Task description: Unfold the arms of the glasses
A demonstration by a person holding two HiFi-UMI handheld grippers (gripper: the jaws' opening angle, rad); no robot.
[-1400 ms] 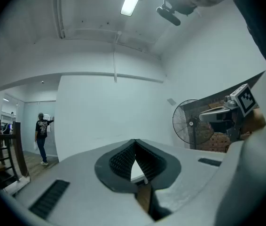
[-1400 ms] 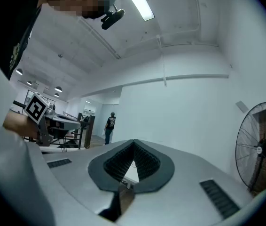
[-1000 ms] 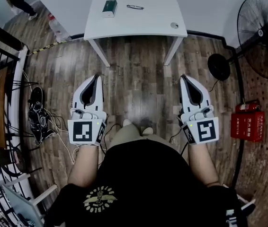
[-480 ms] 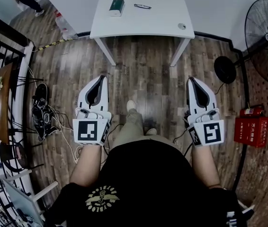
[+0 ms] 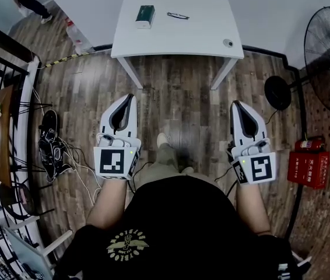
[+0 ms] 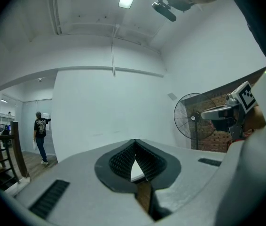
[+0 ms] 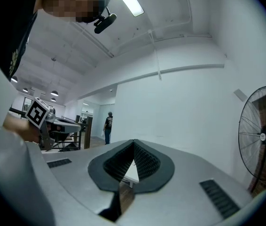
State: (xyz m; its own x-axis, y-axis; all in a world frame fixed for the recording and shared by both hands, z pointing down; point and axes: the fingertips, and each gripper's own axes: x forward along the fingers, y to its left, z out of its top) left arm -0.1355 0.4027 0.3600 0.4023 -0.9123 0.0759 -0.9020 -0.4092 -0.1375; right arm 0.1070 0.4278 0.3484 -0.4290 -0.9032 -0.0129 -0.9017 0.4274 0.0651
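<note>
- Up at the top centre of the head view, the glasses [image 5: 178,16] lie on the white table [image 5: 211,32]. They're too small to be sure, but the arms look folded flat to me.
- Just left of them on the same tabletop sits a green box [image 5: 145,15]. It's possibly their case, but that's a guess.
- Lower down, the left gripper [image 5: 130,97] is left of centre and the right gripper [image 5: 234,104] is right of centre. Both point level over the wood floor, one on each side of the person's legs.
- Both gripper views show the dark ribbed pads meeting at the tip, so both grippers are closed with nothing held. All you see through the little gap is a sliver of the white table.
- My read on why: this looks like a carry pose. There's nothing to grab yet, so the jaws are together and the hands are held out evenly in front.
- The glasses are well apart from both grippers. They're much higher in the frame and sit roughly between the two grippers' lines, with bare floor in between.
- So the unfolding hasn't begun. I'd say the person has to reach the table and open the jaws first.
</note>
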